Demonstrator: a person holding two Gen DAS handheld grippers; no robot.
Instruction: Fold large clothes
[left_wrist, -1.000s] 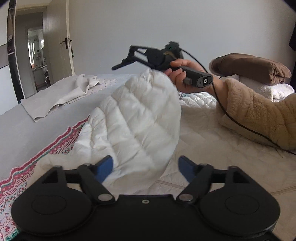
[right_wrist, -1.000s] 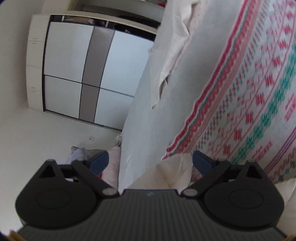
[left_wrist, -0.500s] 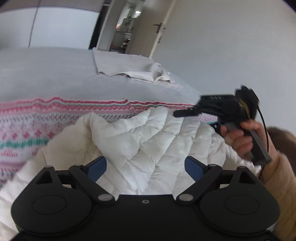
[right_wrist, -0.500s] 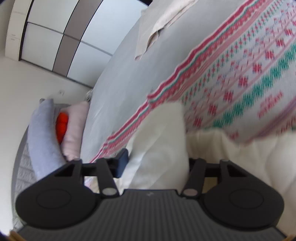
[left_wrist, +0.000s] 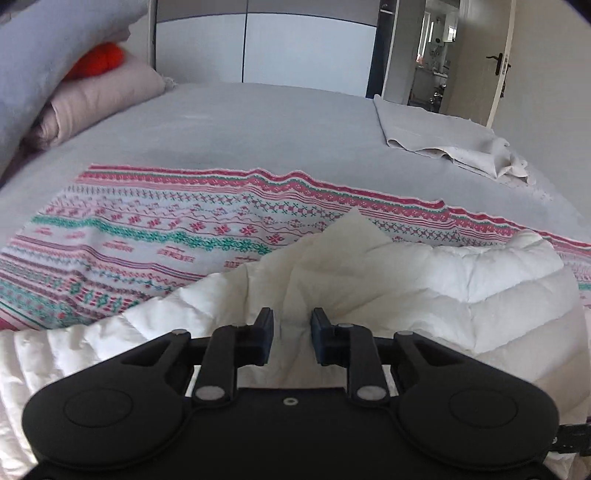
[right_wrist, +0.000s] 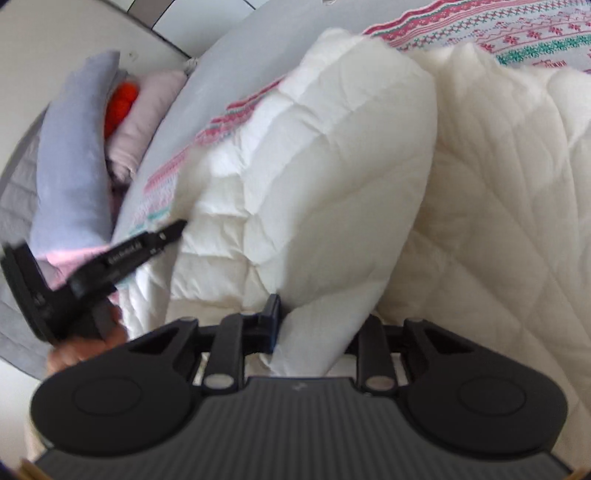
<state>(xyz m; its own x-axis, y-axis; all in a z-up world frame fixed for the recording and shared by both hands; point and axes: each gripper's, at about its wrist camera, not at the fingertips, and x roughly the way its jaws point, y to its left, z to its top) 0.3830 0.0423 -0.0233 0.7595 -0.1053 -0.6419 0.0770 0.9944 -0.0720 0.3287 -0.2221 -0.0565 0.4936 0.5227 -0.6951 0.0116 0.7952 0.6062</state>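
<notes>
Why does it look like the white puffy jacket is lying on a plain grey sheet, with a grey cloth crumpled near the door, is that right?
Not quite. The white puffy jacket lies on a patterned blanket with pink and green bands, as the left wrist view shows; the grey sheet is beneath that blanket. The grey cloth near the door is as you say.

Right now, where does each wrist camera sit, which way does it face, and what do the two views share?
Left wrist: behind the left gripper, looking across the bed to the wardrobe; jaws closing on the white quilted puffer jacket; no body shows.
Right wrist: behind the right gripper, tilted, facing the jacket; jaws closing on a fold; a hand holds the left gripper.
Shared: jacket, red-and-green patterned blanket, grey pillow.
</notes>
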